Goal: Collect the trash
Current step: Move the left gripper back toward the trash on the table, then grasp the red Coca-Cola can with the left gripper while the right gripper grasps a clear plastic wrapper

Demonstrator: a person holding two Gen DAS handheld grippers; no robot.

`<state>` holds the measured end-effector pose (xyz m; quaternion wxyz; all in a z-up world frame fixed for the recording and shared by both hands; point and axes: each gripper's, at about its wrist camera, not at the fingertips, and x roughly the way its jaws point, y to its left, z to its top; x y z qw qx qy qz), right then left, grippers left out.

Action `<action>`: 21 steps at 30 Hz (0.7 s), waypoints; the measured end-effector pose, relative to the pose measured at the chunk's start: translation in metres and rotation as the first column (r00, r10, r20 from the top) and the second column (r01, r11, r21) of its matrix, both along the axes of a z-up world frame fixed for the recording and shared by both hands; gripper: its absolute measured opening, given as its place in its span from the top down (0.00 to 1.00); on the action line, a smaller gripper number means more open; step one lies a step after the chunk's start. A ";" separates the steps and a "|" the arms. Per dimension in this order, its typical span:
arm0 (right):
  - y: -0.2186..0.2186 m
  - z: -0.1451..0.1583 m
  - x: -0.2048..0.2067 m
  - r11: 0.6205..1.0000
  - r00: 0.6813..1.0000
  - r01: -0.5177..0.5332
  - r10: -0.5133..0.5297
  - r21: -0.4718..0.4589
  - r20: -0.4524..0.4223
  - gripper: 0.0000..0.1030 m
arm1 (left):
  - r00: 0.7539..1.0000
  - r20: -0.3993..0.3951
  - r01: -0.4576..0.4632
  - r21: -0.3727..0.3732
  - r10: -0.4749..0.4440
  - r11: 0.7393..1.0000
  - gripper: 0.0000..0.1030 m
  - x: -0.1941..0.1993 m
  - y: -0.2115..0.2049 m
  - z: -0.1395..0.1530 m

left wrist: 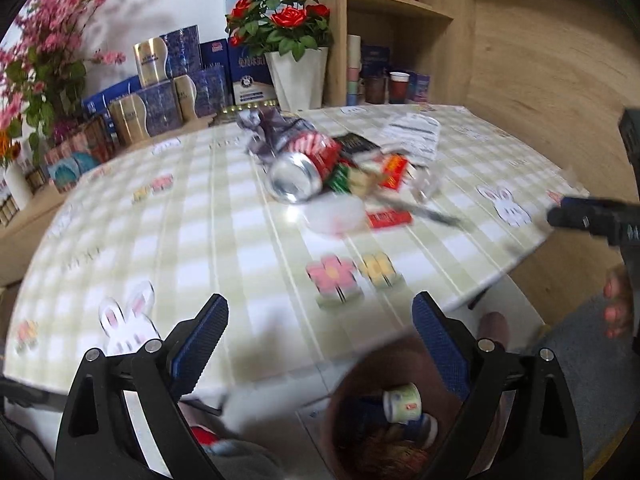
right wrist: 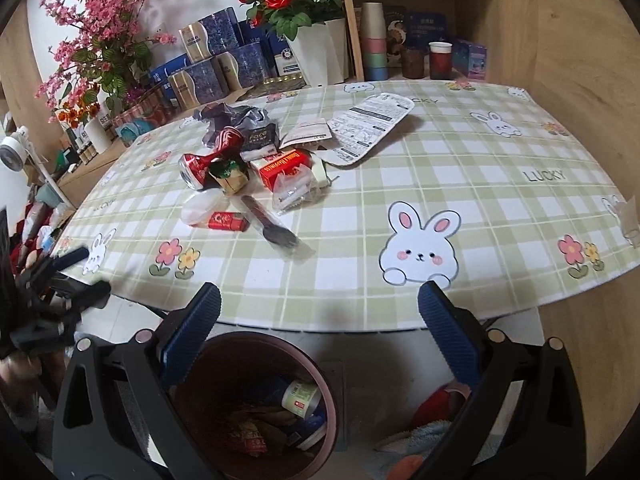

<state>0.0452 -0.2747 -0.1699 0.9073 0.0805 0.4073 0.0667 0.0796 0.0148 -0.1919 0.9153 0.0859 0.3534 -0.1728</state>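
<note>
Both of our grippers hang over the table's near edge with nothing between their ribbed blue pads: the left gripper (left wrist: 320, 344) spread wide, the right gripper (right wrist: 320, 332) likewise gaping. Ahead of us, near mid-table on the glossy checked tablecloth (right wrist: 460, 184), lies the trash pile (right wrist: 256, 172): a crushed red can (right wrist: 208, 162), crumpled wrappers, a flat printed card. Below us stands the round brown bin (right wrist: 256, 400), already holding litter.
</note>
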 end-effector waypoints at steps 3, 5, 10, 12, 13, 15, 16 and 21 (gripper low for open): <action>-0.002 -0.003 0.013 1.000 1.000 -0.005 0.005 0.007 -0.028 0.05 | 1.000 -0.015 -0.003 0.014 0.003 1.000 0.12 0.029 -0.005 0.014; -0.003 -0.005 0.022 0.999 0.998 -0.025 0.027 0.030 -0.049 0.05 | 0.999 -0.032 0.003 0.021 -0.002 1.000 0.12 0.055 -0.013 0.023; 0.000 -0.008 0.045 0.998 0.997 -0.044 0.041 -0.054 -0.063 0.06 | 0.998 -0.043 0.054 0.135 -0.048 0.989 0.15 0.111 -0.046 0.029; -0.001 -0.009 0.052 0.997 0.997 -0.043 0.039 -0.065 -0.060 0.06 | 0.995 -0.055 0.088 0.198 -0.079 0.976 0.21 0.129 -0.060 0.025; -0.003 -0.009 0.057 0.997 0.998 -0.041 0.038 -0.060 -0.058 0.06 | 0.994 -0.064 0.099 0.219 -0.087 0.971 0.25 0.137 -0.065 0.023; -0.007 -0.010 0.064 0.998 0.998 -0.036 0.034 -0.046 -0.055 0.06 | 0.991 -0.089 0.120 0.262 -0.100 0.957 0.30 0.156 -0.076 0.016; -0.009 -0.011 0.069 0.999 0.998 -0.030 0.028 -0.034 -0.055 0.06 | 0.990 -0.104 0.125 0.277 -0.099 0.953 0.34 0.166 -0.081 0.013; -0.014 -0.016 0.083 1.000 0.998 -0.020 0.020 -0.003 -0.061 0.06 | 0.978 -0.182 0.148 0.273 -0.101 0.950 0.37 0.197 -0.096 0.001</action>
